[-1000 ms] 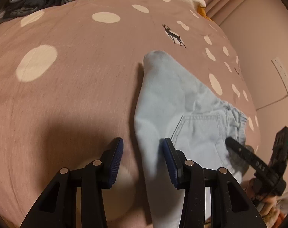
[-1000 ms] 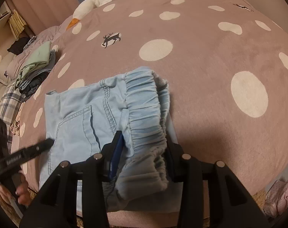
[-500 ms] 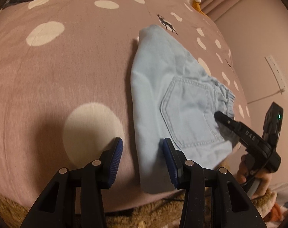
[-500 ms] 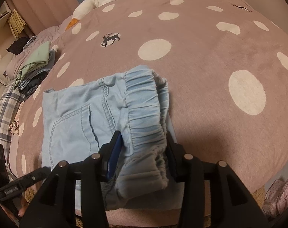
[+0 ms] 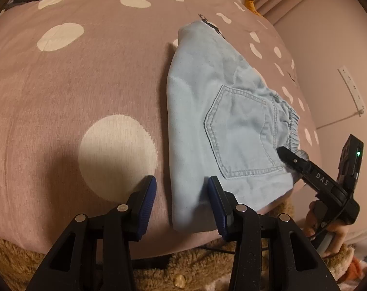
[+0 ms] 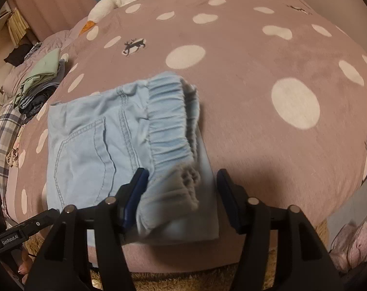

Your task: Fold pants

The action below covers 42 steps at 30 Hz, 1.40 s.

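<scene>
The pants (image 6: 106,145) lie folded near the front edge of the bed (image 6: 244,77), long axis running left-right. The right gripper (image 6: 182,194) straddles the waistband end, jaws just widened and seemingly clear of it. The left gripper (image 5: 182,196) stands open, empty, over the opposite folded edge.

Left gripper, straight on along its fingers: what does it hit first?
Probably the folded edge of the light blue pants: the left gripper is open and tilted down, with that edge between its fingers. The bedspread lies directly beneath; depth is unclear.
</scene>
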Tool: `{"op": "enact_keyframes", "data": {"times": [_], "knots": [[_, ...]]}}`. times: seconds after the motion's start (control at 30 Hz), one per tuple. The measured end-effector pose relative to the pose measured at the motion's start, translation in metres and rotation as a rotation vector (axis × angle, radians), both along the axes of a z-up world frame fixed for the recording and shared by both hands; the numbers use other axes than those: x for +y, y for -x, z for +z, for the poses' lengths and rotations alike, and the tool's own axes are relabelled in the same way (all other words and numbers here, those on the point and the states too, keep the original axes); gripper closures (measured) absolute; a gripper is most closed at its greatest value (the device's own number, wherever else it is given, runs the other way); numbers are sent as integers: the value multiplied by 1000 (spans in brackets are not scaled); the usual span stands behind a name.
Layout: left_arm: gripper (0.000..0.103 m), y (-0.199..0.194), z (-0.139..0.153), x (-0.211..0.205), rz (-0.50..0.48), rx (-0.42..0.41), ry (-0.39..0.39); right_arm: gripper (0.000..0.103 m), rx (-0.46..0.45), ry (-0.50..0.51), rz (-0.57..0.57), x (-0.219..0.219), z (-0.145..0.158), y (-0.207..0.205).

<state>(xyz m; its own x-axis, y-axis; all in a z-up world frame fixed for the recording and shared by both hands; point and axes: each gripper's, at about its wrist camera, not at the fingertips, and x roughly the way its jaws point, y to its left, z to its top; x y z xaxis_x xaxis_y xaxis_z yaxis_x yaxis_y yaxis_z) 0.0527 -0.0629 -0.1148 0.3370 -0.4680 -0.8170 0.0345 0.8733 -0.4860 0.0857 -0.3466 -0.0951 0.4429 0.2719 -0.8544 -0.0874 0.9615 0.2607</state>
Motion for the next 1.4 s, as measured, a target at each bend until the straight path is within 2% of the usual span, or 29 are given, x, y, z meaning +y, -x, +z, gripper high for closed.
{"op": "enact_keyframes", "data": {"times": [0.57,1.0,1.4], "knots": [[54,7,-3,0,0,23,10,41,10,-30,-7,-4,-2,10],[51,9,-3,-4,1,9,-4,39,12,-19,-5,-4,-7,9],[44,11,-2,-8,-18,-1,-15,36,18,-15,-10,-2,-8,9]]}}
